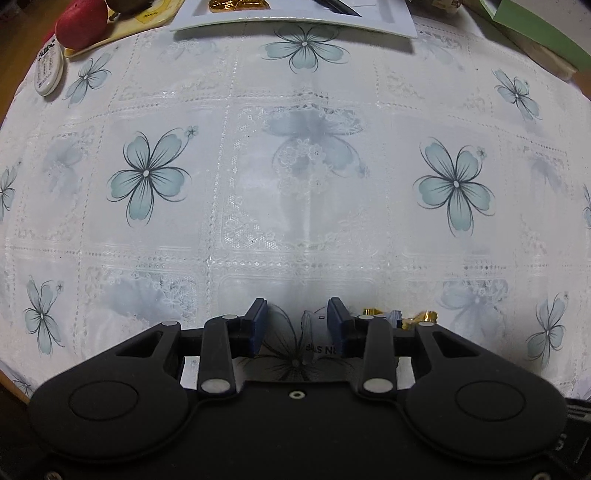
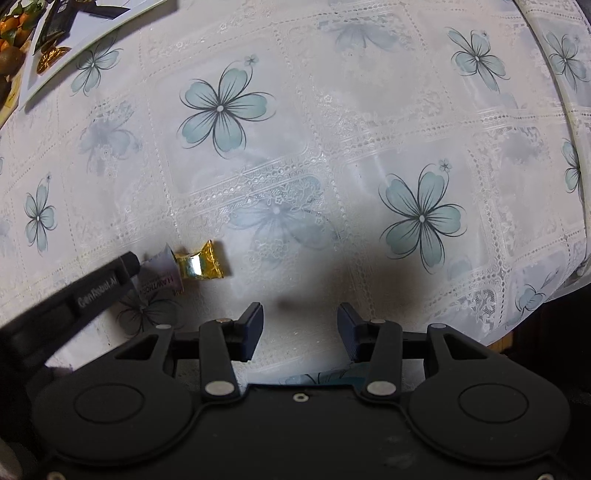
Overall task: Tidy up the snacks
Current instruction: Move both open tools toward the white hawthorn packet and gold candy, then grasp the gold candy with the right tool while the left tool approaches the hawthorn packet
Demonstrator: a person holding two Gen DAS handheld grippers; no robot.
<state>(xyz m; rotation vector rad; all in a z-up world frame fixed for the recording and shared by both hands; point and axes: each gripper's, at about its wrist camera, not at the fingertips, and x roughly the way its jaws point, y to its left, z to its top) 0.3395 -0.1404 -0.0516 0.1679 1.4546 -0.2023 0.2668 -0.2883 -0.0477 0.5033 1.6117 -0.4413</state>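
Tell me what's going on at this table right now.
A person with two handheld grippers is sorting snacks on a flowered tablecloth. The left gripper, open, sits over a white hawthorn snack packet, with a gold-wrapped candy beside it. The right gripper hangs open and empty. A white tray at the far edge holds other snacks.

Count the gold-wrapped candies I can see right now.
2. One gold candy lies on the tablecloth beside the white packet at the left gripper; another sits in the far tray. Others may be hidden.
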